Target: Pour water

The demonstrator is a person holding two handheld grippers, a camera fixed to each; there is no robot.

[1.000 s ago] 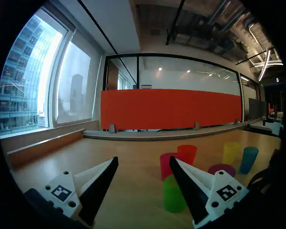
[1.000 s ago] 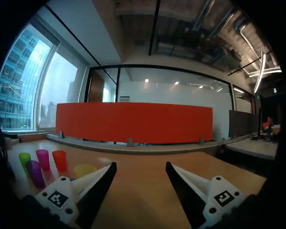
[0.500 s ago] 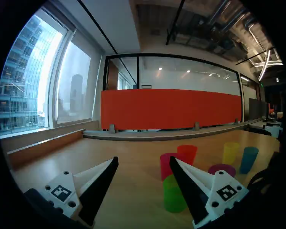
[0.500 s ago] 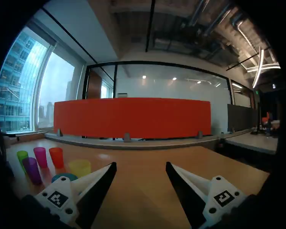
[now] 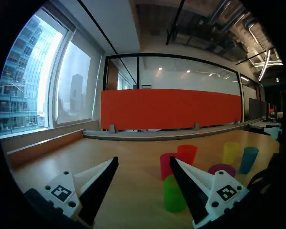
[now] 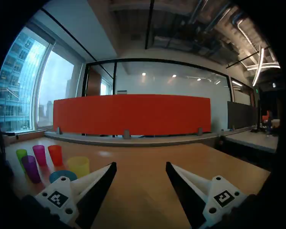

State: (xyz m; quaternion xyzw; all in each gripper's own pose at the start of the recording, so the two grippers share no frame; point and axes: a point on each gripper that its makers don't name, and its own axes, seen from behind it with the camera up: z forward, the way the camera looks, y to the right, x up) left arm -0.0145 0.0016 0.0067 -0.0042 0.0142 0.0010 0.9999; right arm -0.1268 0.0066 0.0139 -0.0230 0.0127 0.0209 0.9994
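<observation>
Gaping wide, the left tool (image 5: 143, 171) is hanging low over the wooden surface (image 5: 131, 198), its two fingers well apart and gripping nothing. Each finger is wearing a black-and-white square marker (image 5: 60, 192), a coded pattern rather than lettering that can be read. Just past the right-hand fingertip in the left gripper view, a green cup (image 5: 172, 195) is standing upright, partly hidden by that finger. A pink cup (image 5: 166, 163) is standing right behind it, and an orange cup (image 5: 187, 152) behind that. Off to the right of the finger, a purple cup (image 5: 222, 168) is showing its rim, with a teal cup (image 5: 249, 159) and a yellow cup (image 5: 230, 152) standing farther back. All are sitting upright and apart from the tool; whether any is holding water I cannot tell.

The right tool (image 6: 140, 179) is likewise standing open, its fingers spread over bare wood. In the right gripper view the six cups are clustering at the far left, beside and beyond the left-hand finger. The teal and yellow ones are nearest that finger, and all are lying outside the gap.

Beyond the surface an orange partition (image 5: 169, 108) is running across the room, and tall windows (image 5: 28, 87) are letting in daylight on the left.
</observation>
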